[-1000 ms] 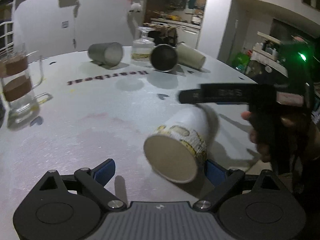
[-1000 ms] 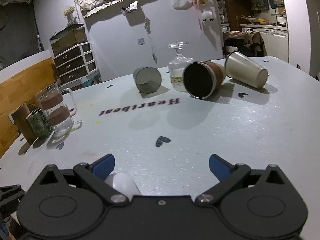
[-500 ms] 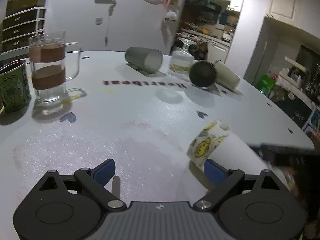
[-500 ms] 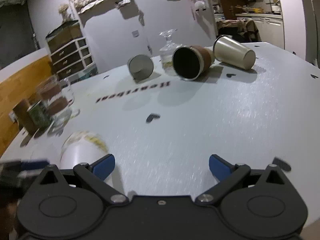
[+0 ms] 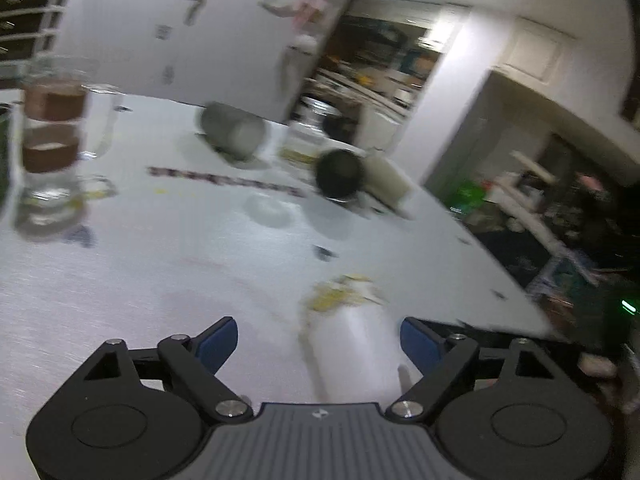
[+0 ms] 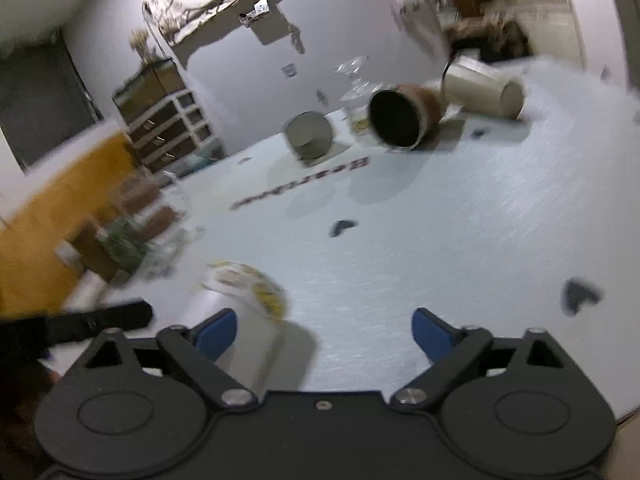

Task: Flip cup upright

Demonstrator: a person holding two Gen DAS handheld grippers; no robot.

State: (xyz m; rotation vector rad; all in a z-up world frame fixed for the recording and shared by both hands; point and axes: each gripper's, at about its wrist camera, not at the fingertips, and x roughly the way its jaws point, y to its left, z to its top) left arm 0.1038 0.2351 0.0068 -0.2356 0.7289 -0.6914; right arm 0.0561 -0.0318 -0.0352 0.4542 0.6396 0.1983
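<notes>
White paper cup [image 5: 352, 344], yellow print at rim, between left gripper [image 5: 318, 340] fingers, not clamped.

Left jaws spread wide, cup toward the 3 o'clock finger [image 5: 418, 342], no contact visible; blur hides whether it stands or leans. Right gripper [image 6: 324, 330] also spread, empty, cup [image 6: 240, 312] by its 9 o'clock finger. Likely both bracket the cup to steady it. Spare cups [image 6: 394, 120] lie at 12 o'clock on table [image 6: 460, 220].
</notes>
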